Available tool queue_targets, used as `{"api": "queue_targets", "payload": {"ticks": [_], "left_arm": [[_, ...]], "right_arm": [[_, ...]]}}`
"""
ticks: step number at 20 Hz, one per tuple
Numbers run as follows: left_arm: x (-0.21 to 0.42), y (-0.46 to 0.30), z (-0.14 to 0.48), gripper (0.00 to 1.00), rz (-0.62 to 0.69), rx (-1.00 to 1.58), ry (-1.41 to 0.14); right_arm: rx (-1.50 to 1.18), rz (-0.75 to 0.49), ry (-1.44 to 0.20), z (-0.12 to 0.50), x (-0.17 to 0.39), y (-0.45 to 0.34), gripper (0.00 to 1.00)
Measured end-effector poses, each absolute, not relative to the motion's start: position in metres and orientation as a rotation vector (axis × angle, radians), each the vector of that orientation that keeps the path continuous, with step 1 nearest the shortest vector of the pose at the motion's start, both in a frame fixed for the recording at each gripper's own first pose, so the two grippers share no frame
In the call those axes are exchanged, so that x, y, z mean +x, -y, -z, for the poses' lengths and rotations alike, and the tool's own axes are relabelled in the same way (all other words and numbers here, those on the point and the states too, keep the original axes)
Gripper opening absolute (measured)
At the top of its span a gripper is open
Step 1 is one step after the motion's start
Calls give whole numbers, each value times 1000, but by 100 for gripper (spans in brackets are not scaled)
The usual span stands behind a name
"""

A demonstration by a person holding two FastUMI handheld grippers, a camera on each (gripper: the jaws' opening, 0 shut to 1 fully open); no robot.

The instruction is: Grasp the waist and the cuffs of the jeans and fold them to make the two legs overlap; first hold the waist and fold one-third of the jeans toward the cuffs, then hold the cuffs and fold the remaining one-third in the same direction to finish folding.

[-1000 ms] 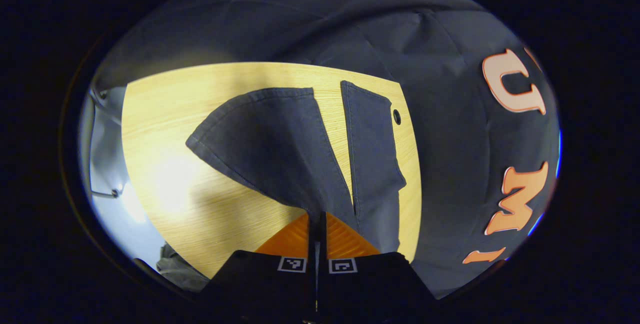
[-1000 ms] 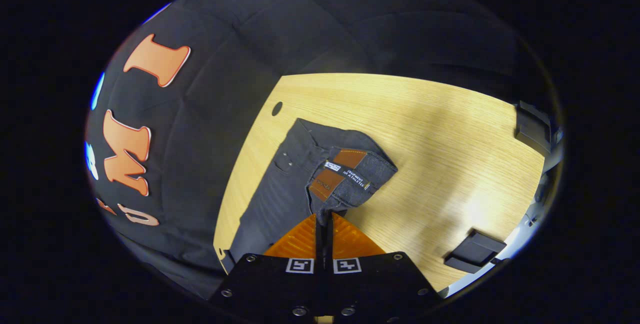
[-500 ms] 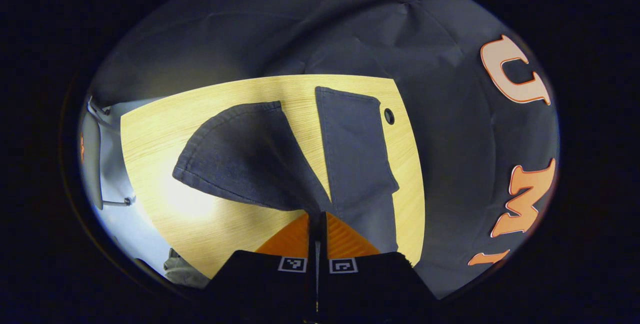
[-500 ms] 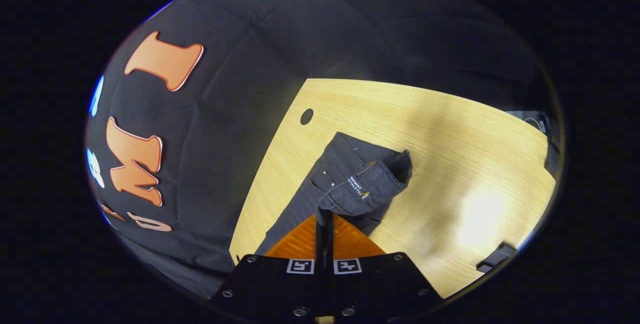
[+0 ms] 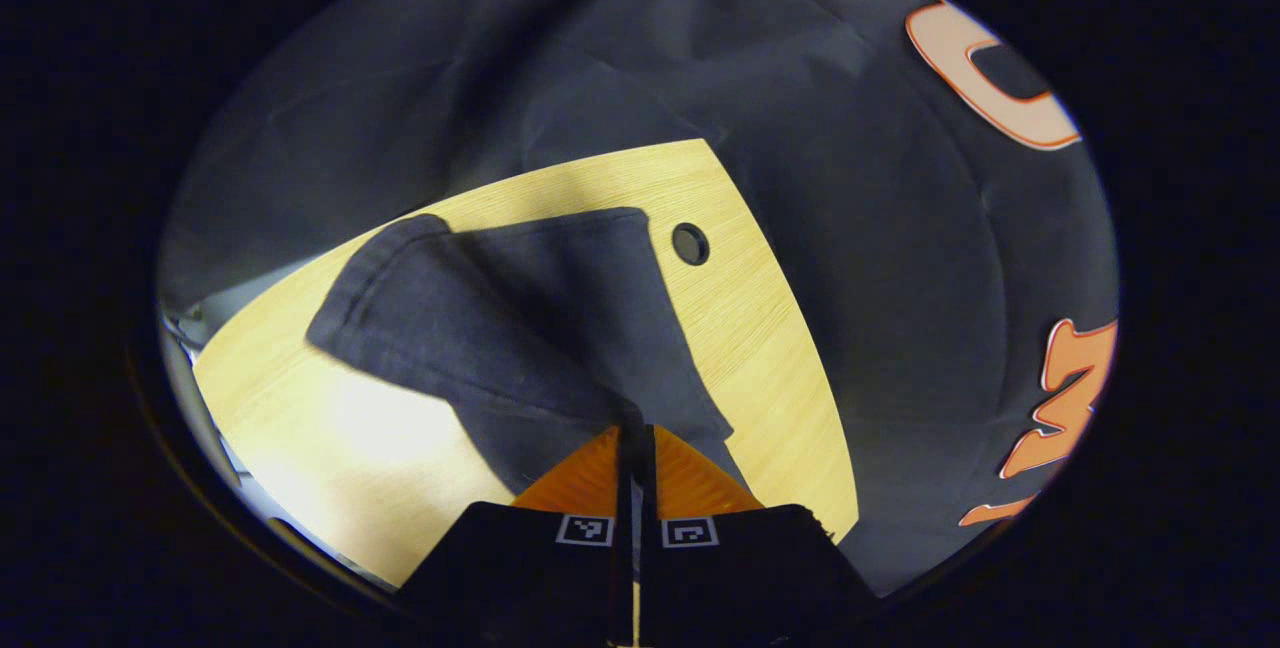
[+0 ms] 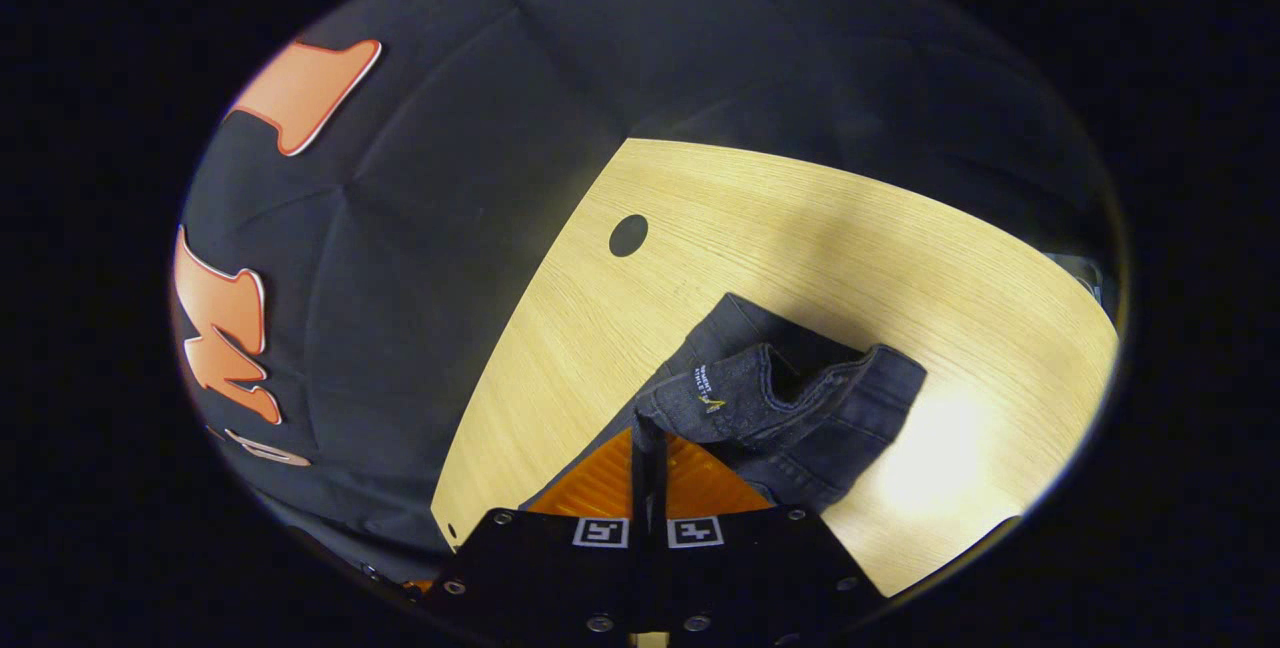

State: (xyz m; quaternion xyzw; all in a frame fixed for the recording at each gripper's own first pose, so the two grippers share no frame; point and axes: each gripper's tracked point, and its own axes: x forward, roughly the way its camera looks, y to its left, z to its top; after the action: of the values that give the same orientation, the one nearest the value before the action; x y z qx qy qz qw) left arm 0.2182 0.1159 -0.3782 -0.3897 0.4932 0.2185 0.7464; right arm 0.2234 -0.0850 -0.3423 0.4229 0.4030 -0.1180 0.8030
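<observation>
Dark grey jeans lie on a light wooden table (image 5: 760, 328). In the left gripper view my left gripper (image 5: 634, 433) is shut on the cuff end of one leg (image 5: 480, 328), which hangs lifted and draped over the other leg lying flat beneath it. In the right gripper view my right gripper (image 6: 648, 433) is shut on the waistband (image 6: 760, 393), raised off the table (image 6: 800, 248), with the rest of the jeans bunched under it. Both pairs of fingers press on denim.
A round cable hole (image 5: 690, 244) sits near the table's corner by the cuffs; another cable hole (image 6: 628, 234) lies beyond the waist. The black cloth wall (image 6: 430, 178) runs close along the table's edge.
The lifted leg has swung across until it covers the flat leg. The waistband has folded over, hiding the brown patch, and both grippers have shifted toward the wall side of the table.
</observation>
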Motion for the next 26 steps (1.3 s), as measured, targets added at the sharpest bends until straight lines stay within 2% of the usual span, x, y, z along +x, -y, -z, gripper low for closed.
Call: {"api": "queue_targets", "payload": {"ticks": [7, 8, 9, 10, 11, 12, 13, 14, 16, 17, 26], "left_arm": [[265, -112, 430, 4, -418, -753, -1160], [269, -110, 432, 10, -398, -765, -1159], [272, -111, 436, 25, -401, -759, -1156], [275, -113, 437, 24, -393, -769, -1143], [280, -115, 430, 43, -383, -771, -1123], [278, -117, 433, 61, -407, -736, -1115], [289, -129, 424, 80, -408, -692, -1097], [295, -137, 414, 98, -407, -656, -1068], [297, -144, 394, 98, -386, -636, -1009], [299, -143, 382, 98, -365, -640, -989], [262, -123, 305, 98, -169, -460, -886]], "right_arm": [[840, 280, -889, 368, 271, 74, 2], [819, 272, -893, 367, 274, 70, 2], [798, 270, -880, 361, 277, 70, 2], [798, 253, -853, 356, 280, 67, 6], [823, 217, -811, 344, 289, 62, 2], [849, 195, -779, 331, 295, 60, 36], [862, 181, -749, 319, 298, 60, 38], [849, 181, -726, 310, 298, 63, 55], [792, 186, -696, 300, 288, 68, 89], [773, 183, -691, 289, 282, 67, 98], [691, 148, -582, 209, 205, 50, 98]]}}
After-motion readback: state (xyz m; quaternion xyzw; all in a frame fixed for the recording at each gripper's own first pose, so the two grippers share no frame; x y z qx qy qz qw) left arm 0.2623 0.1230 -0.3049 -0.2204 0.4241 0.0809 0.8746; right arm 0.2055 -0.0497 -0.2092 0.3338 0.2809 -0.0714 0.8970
